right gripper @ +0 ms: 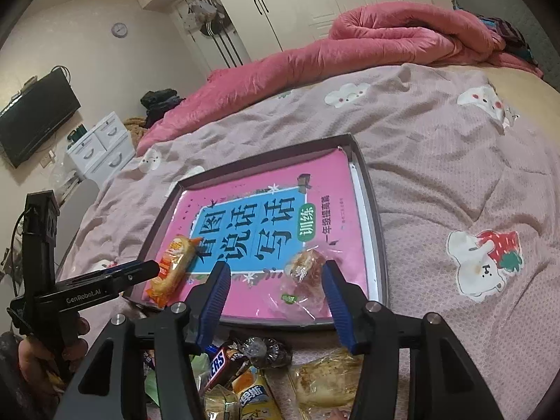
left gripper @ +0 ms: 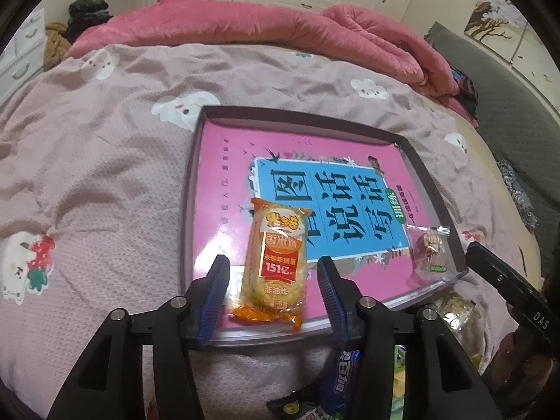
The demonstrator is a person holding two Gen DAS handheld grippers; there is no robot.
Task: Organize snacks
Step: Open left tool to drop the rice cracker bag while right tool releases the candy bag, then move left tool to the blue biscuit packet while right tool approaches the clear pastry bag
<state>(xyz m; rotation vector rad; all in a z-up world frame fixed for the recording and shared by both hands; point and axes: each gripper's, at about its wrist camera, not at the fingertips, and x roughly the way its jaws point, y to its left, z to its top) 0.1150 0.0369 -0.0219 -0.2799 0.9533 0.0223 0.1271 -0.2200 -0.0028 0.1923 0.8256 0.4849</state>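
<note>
A dark-rimmed tray (left gripper: 190, 189) (right gripper: 376, 210) lined with a pink book lies on the bed. An orange rice-cracker pack (left gripper: 274, 262) (right gripper: 173, 267) lies at its near left. My left gripper (left gripper: 273, 274) is open, its blue pads either side of that pack without touching. A clear-wrapped pastry (left gripper: 430, 248) (right gripper: 306, 271) lies at the tray's near right. My right gripper (right gripper: 276, 280) is open and empty, with the pastry between its pads. A pile of loose snacks (right gripper: 245, 378) (left gripper: 341, 374), including a Snickers bar, lies on the bed in front of the tray.
A rolled pink duvet (left gripper: 217, 28) (right gripper: 385, 35) lies along the far side of the bed. White drawers (right gripper: 101, 147) and a wall TV (right gripper: 35, 119) stand left of the bed. The left gripper's body (right gripper: 87, 287) shows at the tray's left edge.
</note>
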